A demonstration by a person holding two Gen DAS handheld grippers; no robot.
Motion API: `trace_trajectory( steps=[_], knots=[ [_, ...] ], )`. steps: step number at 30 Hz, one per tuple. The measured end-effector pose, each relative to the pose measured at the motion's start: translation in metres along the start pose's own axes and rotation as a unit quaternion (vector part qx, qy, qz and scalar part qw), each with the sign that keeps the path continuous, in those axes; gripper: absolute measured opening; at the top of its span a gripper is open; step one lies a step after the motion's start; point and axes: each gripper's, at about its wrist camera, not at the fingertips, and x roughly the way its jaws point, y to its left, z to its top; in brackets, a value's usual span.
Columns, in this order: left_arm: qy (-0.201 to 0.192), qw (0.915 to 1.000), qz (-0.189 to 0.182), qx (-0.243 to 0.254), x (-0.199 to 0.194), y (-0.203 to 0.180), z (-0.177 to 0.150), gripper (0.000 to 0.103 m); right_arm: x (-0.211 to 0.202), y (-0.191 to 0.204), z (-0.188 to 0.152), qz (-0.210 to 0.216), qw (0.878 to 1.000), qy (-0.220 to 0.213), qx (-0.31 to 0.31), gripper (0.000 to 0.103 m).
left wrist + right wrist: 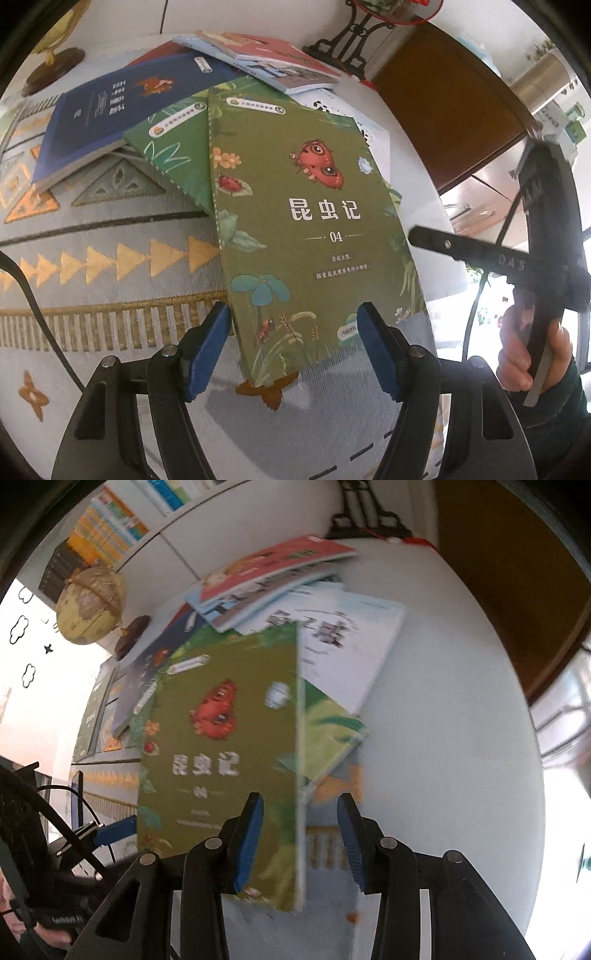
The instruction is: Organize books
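Between the left gripper's blue pads, which stand wide and clear of it, the near end of the olive book lies flat on the patterned cloth. Right gripper: jaws partly apart, not pressing; the same book's right edge sits in the gap, view blurred. Under the olive book, a second green book. Left of that, a navy book, propped at a tilt. Farther back, a loose pile of thin red and pale-blue books over a white one. Beyond, a globe at the wall.
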Motion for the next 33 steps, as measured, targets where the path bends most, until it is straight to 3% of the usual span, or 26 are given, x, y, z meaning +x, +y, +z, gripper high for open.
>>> trace_trajectory(
  steps=[14, 33],
  knots=[
    [-0.003, 1.0000, -0.006, -0.005, 0.003, -0.001, -0.002, 0.068, 0.025, 0.004, -0.013, 0.038, 0.998, 0.047, 0.025, 0.040],
    [-0.012, 0.9999, -0.008, -0.003, 0.004, 0.001, -0.004, 0.068, 0.032, 0.025, -0.017, 0.036, 0.997, 0.071, -0.006, 0.047]
  ],
)
